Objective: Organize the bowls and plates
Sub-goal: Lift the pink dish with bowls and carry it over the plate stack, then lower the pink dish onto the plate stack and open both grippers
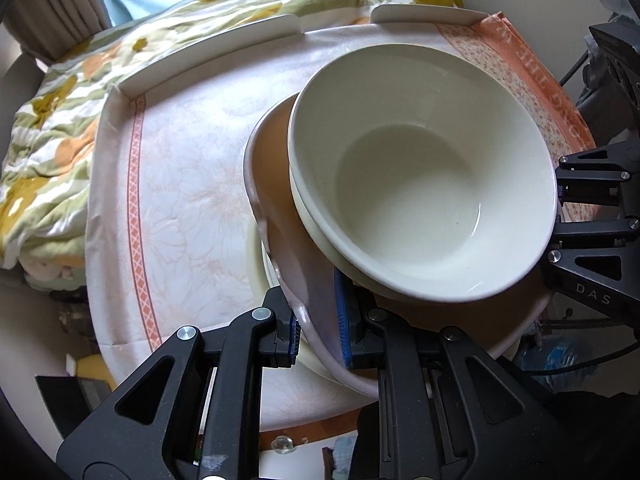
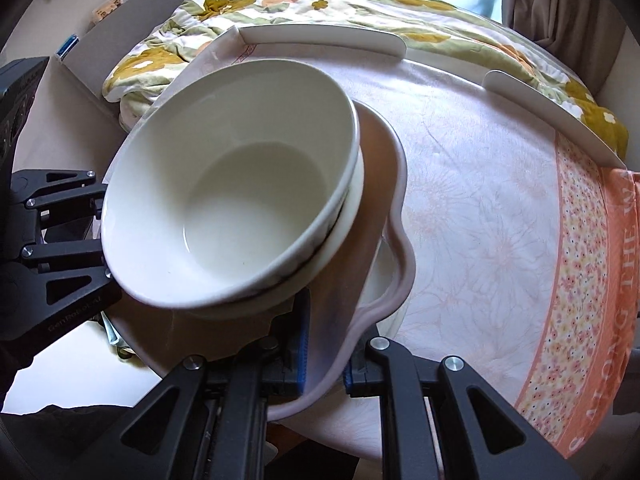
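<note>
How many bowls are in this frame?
2, nested: the top bowl sits in a lower bowl, only its rim showing, on the plate both grippers clamp. More could be hidden.

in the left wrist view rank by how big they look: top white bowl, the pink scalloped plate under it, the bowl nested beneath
1. pink scalloped plate, partly hidden
2. top white bowl
3. nested bowl: only a rim sliver shows, so its rank against the top bowl is unsure

Two glossy cream ceramic bowls (image 1: 420, 184) nested upright, empty, tilted slightly, resting on a pale pink wavy-rimmed ceramic plate (image 1: 304, 292) held above the desk (image 1: 180, 200) near its edge.
</note>
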A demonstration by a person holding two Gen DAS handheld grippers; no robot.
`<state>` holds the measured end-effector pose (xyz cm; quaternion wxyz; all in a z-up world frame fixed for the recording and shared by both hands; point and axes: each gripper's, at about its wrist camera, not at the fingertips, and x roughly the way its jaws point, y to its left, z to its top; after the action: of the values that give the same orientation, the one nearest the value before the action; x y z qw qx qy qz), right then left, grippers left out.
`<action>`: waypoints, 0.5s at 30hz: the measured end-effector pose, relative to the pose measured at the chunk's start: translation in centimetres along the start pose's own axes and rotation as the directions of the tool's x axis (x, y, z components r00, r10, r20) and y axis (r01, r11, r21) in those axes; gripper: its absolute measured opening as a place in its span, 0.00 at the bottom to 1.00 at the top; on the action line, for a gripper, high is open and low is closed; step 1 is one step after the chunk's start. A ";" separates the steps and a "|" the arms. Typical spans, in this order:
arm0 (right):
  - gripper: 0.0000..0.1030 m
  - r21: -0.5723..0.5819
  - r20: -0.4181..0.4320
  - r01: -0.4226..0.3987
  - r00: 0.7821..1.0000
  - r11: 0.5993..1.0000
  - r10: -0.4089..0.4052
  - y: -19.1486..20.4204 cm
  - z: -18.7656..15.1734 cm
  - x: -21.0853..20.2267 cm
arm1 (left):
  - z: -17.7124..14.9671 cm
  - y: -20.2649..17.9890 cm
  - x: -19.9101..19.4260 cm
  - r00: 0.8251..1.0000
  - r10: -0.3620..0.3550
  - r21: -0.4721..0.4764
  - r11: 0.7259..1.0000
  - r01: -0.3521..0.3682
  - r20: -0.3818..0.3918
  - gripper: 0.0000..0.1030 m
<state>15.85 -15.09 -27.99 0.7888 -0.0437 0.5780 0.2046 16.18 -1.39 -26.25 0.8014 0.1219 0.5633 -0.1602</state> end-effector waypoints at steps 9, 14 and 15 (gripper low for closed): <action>0.12 0.050 0.010 0.026 1.000 0.998 -0.026 -0.1 -0.7 0.6 | -0.7 -0.1 0.7 1.000 -0.001 -0.003 1.000 0.001 0.019 0.12; 0.12 0.107 0.031 0.037 0.999 0.994 -0.040 -0.4 -1.0 0.3 | -1.2 -0.3 0.5 0.997 0.037 -0.073 0.997 -0.033 0.062 0.13; 0.12 0.128 0.039 0.038 0.998 0.991 -0.043 -0.5 -1.3 0.1 | -1.3 -0.3 0.5 0.997 0.045 -0.088 0.995 -0.039 0.065 0.13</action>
<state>14.86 -15.92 -28.64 0.8059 -0.0008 0.5723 0.1521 15.11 -1.24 -27.12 0.8274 0.0936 0.5400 -0.1227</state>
